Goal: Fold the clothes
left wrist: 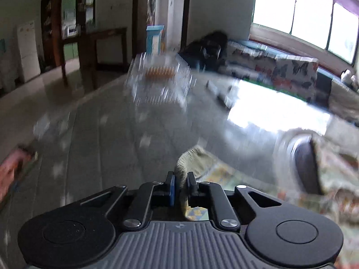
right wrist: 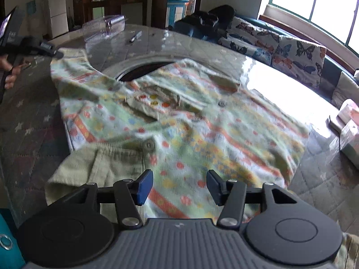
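My left gripper (left wrist: 181, 180) is clenched on a ribbed green cuff (left wrist: 187, 159) of the shirt: the cloth runs between the two pads and out below them. The view from that wrist is blurred, so I can make out little more than the table (left wrist: 107, 139) stretching ahead and a clear plastic box (left wrist: 160, 78) at twelve o'clock.

My right gripper (right wrist: 179, 185) hangs over the shirt (right wrist: 179, 121) with its jaws standing apart. The cloth lies under them, and I cannot see the pads pressing on it, so it grips nothing. The shirt is a pale green one with orange stripes, dots and buttons, spread flat across the table (right wrist: 31, 121), its collar toward twelve o'clock. A plain green ribbed part lies at eight o'clock just beside my left pad. One sleeve stretches out to ten o'clock, where my other gripper (right wrist: 55, 53) has it by the end, my fingers (right wrist: 10, 76) wrapped on the handle. Beyond the shirt, at eleven o'clock, stands the clear plastic box (right wrist: 103, 25) with a pen (right wrist: 135, 36) near it. A butterfly-print sofa (right wrist: 291, 53) runs along at two o'clock under the window (right wrist: 314, 2).
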`<state>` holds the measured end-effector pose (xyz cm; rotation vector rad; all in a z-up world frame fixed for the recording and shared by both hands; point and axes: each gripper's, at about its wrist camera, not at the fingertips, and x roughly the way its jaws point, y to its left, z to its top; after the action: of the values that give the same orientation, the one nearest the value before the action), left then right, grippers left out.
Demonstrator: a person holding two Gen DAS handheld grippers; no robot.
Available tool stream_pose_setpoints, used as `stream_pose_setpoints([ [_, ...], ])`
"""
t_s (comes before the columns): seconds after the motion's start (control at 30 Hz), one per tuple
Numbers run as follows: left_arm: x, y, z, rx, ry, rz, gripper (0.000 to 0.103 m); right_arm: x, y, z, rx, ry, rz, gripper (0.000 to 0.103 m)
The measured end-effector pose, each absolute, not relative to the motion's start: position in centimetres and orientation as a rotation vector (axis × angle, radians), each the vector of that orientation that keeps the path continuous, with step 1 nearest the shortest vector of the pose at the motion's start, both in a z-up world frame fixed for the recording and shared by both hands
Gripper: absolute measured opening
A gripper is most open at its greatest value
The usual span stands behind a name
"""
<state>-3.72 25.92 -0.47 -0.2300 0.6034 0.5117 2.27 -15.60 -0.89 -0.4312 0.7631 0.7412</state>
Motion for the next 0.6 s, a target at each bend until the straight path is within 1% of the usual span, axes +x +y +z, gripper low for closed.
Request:
stream_pose_setpoints([
  [0.2,-3.0,24.4,2.5,-0.215,0.531,0.421,0.011,1.9,-13.2,-1.0,-0.412,0.741,0.813,0.054],
  [0.4,-4.5,21.3,5.1,-0.197,0.483,0.299,0.011,1.6,-12.0,-1.6,-0.431,0.748,0.844,0.054],
  [0.6,-4.4,14.9,6.9,-0.172,0.468,0.106,0.011,1.7,-14.2,-0.7,-0.388,0.728,0.796,0.054],
])
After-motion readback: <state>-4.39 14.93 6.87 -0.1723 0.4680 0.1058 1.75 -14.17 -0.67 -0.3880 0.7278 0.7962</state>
